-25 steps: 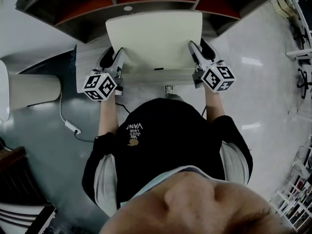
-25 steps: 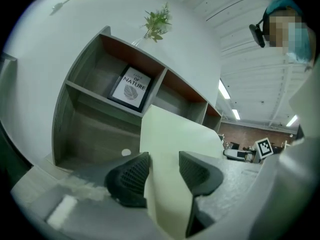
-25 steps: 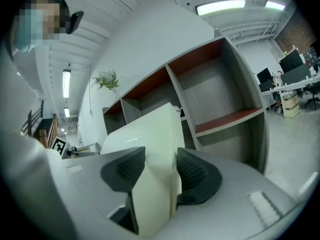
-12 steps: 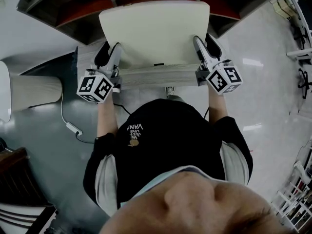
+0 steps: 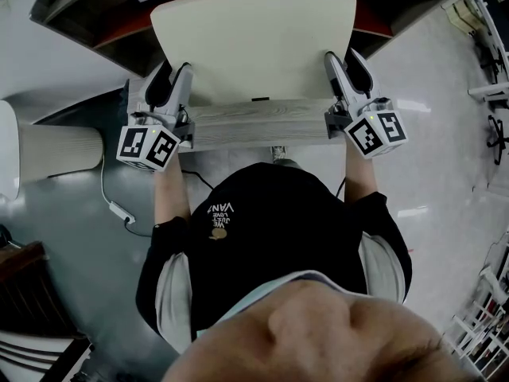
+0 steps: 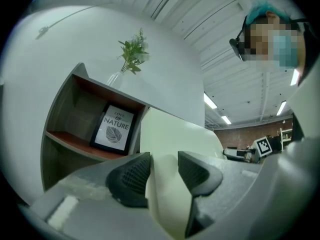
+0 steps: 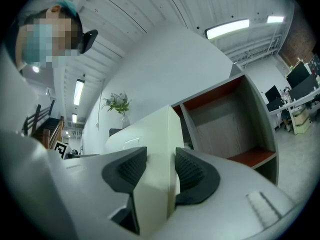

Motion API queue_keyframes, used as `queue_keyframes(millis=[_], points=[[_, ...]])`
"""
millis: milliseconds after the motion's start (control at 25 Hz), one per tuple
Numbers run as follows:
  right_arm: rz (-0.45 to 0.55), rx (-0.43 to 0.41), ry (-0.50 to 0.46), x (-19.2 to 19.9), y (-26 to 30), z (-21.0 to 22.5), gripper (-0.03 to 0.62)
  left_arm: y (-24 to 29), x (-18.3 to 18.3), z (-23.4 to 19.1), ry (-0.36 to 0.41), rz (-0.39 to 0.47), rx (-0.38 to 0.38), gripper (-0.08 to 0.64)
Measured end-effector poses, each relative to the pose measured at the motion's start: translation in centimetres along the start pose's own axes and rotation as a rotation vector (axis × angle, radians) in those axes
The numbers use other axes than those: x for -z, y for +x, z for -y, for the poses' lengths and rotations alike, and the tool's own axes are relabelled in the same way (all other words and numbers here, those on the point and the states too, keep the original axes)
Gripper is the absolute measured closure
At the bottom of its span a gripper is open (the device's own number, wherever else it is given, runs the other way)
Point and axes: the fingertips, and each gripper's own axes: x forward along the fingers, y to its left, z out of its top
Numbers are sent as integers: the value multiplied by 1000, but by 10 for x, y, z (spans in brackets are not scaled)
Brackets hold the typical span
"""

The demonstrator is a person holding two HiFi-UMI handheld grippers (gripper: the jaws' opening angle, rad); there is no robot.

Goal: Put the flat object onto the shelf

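Head view has us holding the flat cream rectangular board [image 5: 253, 46] by its two side edges, roughly level, above the pale wood-grain tabletop [image 5: 262, 124] and just in front of the grey shelf unit with red-brown ledges [image 5: 95, 22]. The left gripper [image 5: 173, 72] pinches the left edge, its ribbed black pads [image 6: 131, 176] pressed on both faces. The right gripper [image 5: 343, 60] pinches the right edge the same way, and its jaws have just been closing a little further on the board between them.

We judge this to be the carrying step: the board is gripped and raised, not yet on the shelf. From above it covers the middle compartment, so we cannot be sure how its far edge stands against that ledge.

The next move calls for both hands to travel together toward the shelf. They must keep the board level so its far edge clears the front lip and the uprights on either side. Only once it rests there should both grips loosen.
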Motion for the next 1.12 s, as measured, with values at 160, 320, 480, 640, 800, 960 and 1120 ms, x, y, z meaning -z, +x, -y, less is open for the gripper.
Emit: queue_keyframes(millis=[160,320,480,640,800,960,1120], points=[[24,-10,-17,-17,3,-1,414,4,-18,5,20,33,2,382],[42,-19,-34,-29,5,-5,416,6,-33,7,40,60,5,383],[64,-35,-66,-46,8,-8,417,9,-46,9,60,83,10,383],[88,-47,-93,-64,10,-10,419,14,-63,14,89,105,13,385],[109,-60,-112,-77,14,-12,420,18,-80,17,124,124,18,385],[126,-67,-122,-88,17,-12,420,22,-93,19,149,139,21,385],[147,-76,-137,-103,23,-13,422,27,-108,20,164,159,27,387]])
